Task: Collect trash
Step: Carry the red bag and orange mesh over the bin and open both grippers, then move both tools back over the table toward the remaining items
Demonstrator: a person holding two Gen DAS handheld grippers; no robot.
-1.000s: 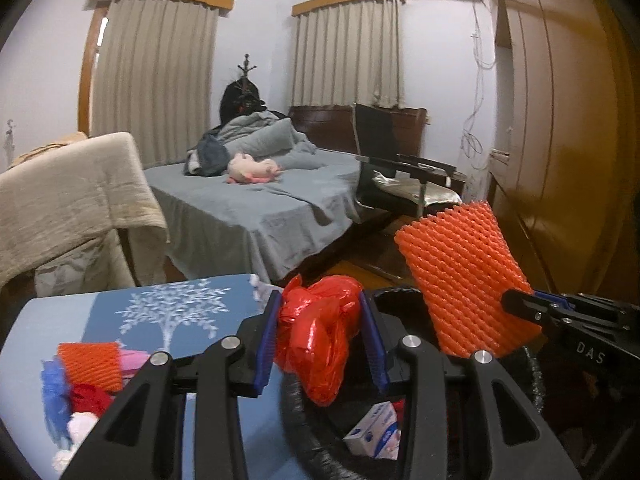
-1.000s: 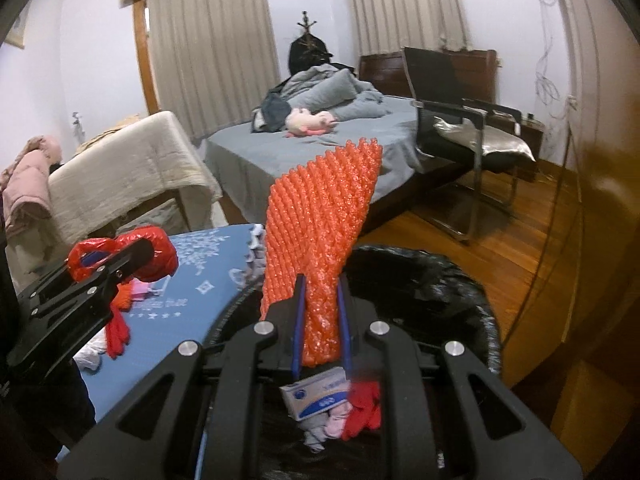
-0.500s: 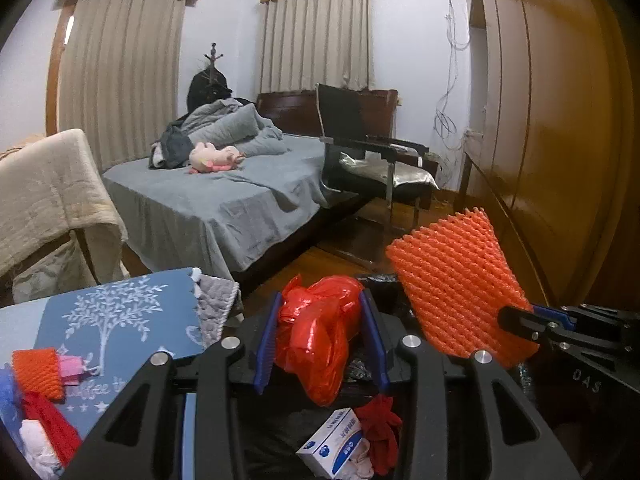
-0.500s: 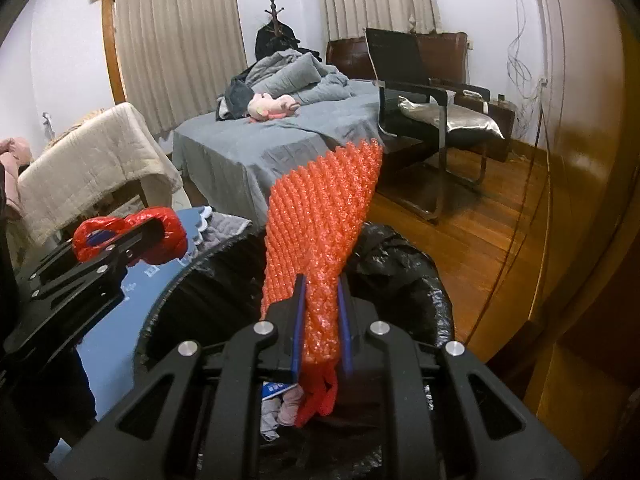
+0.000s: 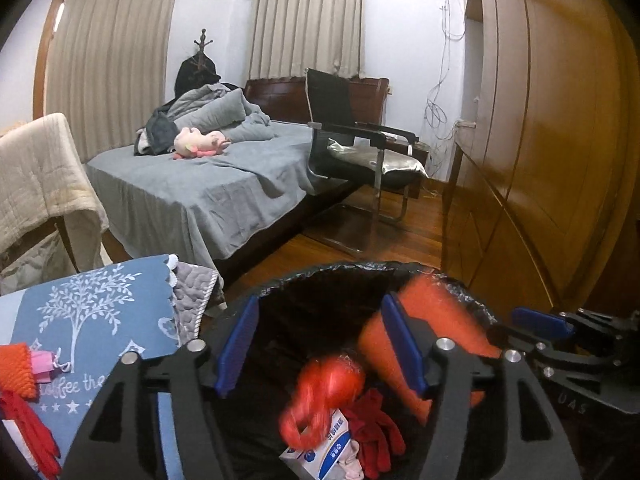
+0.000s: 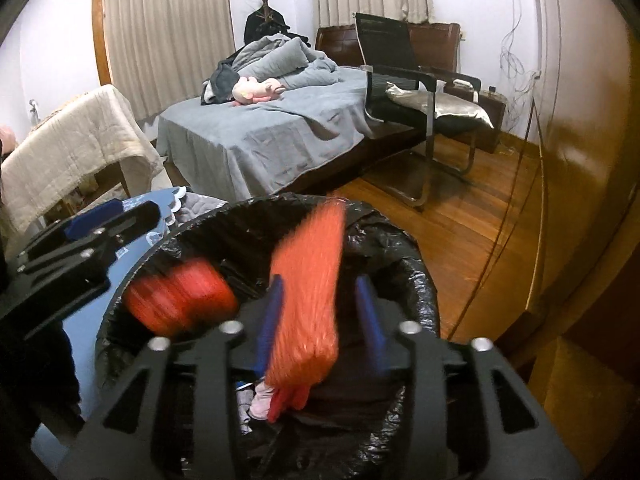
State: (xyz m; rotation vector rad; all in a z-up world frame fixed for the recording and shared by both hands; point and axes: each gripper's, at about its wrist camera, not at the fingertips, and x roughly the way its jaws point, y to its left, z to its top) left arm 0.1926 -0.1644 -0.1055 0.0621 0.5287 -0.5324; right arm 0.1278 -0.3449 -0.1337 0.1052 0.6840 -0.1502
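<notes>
Both grippers hang over a bin lined with a black bag (image 5: 344,270) (image 6: 404,248). My left gripper (image 5: 318,350) is open; a blurred red plastic bag (image 5: 326,388) falls below it into the bin, also showing in the right wrist view (image 6: 180,300). My right gripper (image 6: 320,316) is open; the orange foam net (image 6: 308,292) drops between its fingers, blurred, and shows in the left wrist view (image 5: 432,320). In the bin lie a white and blue box (image 5: 320,448) and a red glove (image 5: 376,432).
A blue tablecloth (image 5: 92,320) at left carries an orange foam net (image 5: 16,368), a pink item (image 5: 42,362) and a red glove (image 5: 32,436). Behind are a grey bed (image 5: 200,184), a black chair (image 5: 360,148) and a wooden wardrobe (image 5: 540,140).
Both grippers have opened. The red plastic bag and the orange foam net have left the jaws and are falling into the bin.
</notes>
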